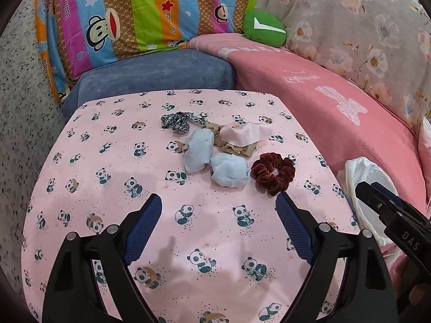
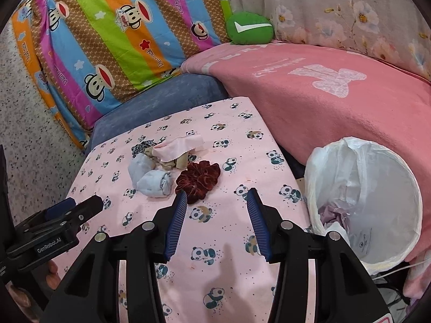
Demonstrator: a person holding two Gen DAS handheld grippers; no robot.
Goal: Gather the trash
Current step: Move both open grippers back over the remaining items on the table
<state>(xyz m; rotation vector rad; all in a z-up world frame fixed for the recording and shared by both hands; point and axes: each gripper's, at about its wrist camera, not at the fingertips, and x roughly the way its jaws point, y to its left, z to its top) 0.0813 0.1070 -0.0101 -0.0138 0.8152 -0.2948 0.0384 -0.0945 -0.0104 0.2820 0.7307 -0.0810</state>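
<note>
Velvet, dark red and bunched into a ring: the scrunchie (image 2: 198, 178) is lying nearest to your right gripper (image 2: 217, 222), at the right end of the small heap in the middle of the surface (image 2: 229, 266), and it is looking like the sensible first pick. Your right fingers (image 2: 176, 226) are standing wide apart and carrying nothing, with the left one just overlapping the scrunchie's near edge. Your left gripper (image 1: 218, 231) is likewise spread wide and empty, hovering over the near half of the surface, short of the two pale blue rolled cloths (image 1: 215, 160).

The rest of the heap is sitting just behind: a pink cloth (image 1: 243, 133) over some tan fabric (image 1: 234, 148), and a leopard-print band (image 1: 175, 122) toward the far edge. The bin (image 2: 369, 202), lined with a white bag, is standing off the right edge of the surface, beside the pink blanket (image 2: 336, 99), with something already lying in its bottom.

To take the scrunchie cleanly, you are probably best shifting the right gripper a little left so the ring falls between both fingers, then lowering until the tips are pressing lightly into the cloth cover. Close across the thick bunched part, not across the hole. Mind the blue roll touching its left side; a slanted approach could drag that along. Keeping the left gripper back is leaving you room.
</note>
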